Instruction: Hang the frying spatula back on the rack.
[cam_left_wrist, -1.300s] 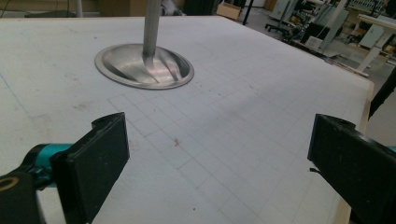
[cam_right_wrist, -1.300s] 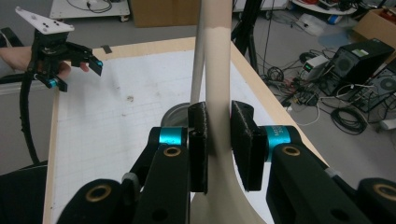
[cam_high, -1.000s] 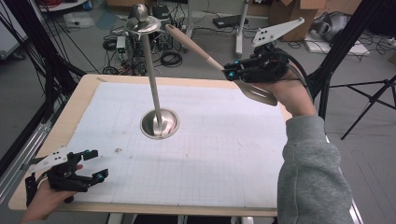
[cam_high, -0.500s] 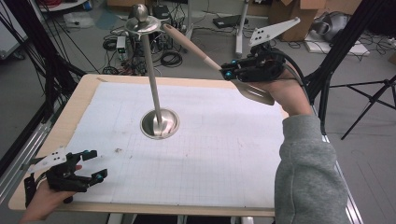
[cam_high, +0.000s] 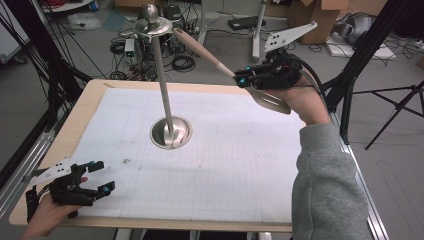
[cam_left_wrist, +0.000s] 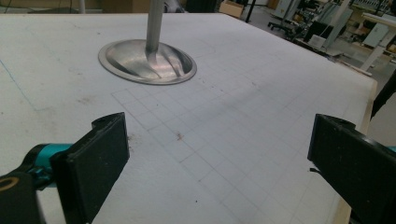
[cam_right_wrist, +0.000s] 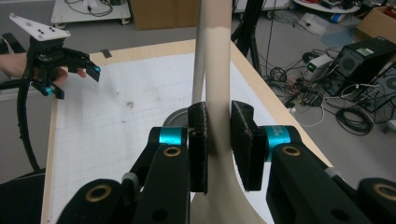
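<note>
We see a wooden table under a white grid sheet, with cables and boxes on the floor behind. The right claw pinches a spatula by the handle, raised over the far right edge, its tip at the top disc of the metal stand. Left claw spread, empty, near corner. No change from the earlier frames. The spatula blade is partly hidden by the hand.

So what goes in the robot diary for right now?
right gripper: shut on spatula | spatula tip at stand top | left gripper: open, low over table
</note>
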